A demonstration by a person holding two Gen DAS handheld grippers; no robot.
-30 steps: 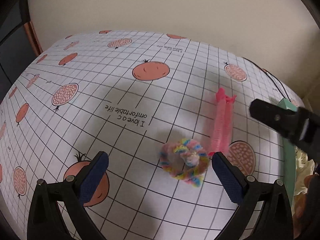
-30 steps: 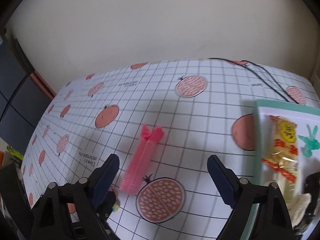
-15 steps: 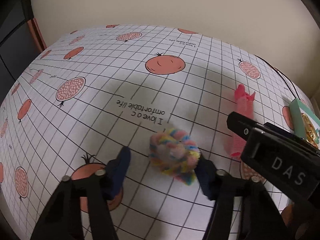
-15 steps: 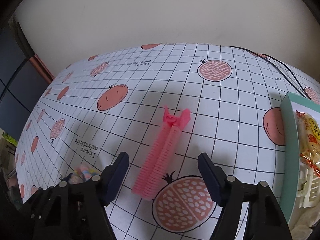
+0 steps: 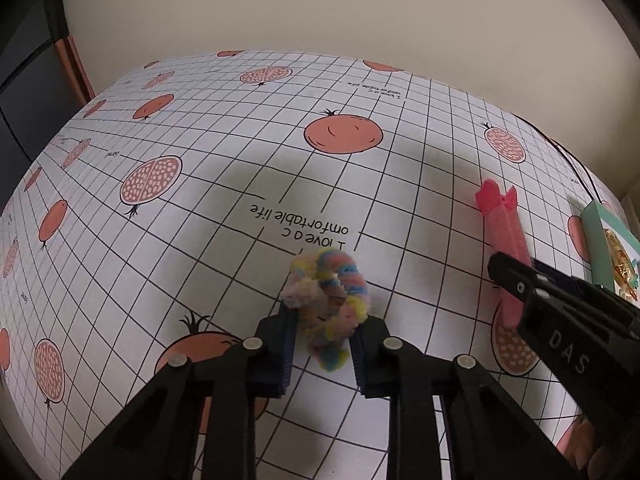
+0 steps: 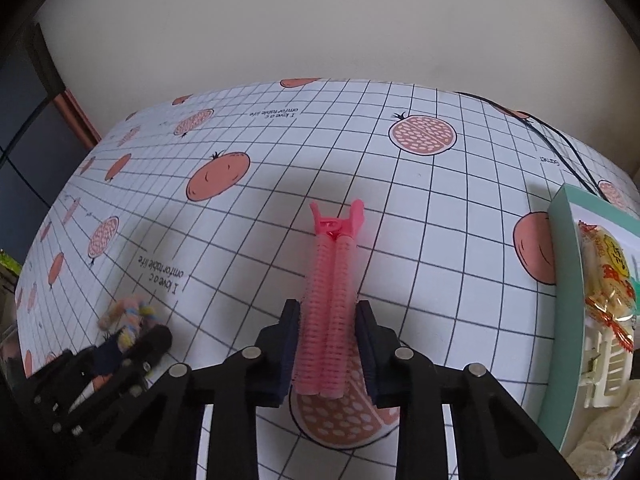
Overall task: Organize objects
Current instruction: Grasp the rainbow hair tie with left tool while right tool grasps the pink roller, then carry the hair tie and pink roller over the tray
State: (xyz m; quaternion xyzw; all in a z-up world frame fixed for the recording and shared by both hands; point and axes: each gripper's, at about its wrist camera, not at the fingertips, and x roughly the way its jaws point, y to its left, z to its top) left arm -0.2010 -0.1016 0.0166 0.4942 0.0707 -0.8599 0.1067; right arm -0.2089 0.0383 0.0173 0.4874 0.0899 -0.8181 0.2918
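Jaws closed around pink clip (image 6: 329, 312) and fuzzy scrunchie (image 5: 326, 308).

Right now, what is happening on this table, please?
A person works two handheld grippers at once. The left gripper is shut on a fluffy rainbow scrunchie, and the right gripper is shut on a pink hair clip. Both things still lie on the tablecloth. A green tray holding a snack packet stands to the right.
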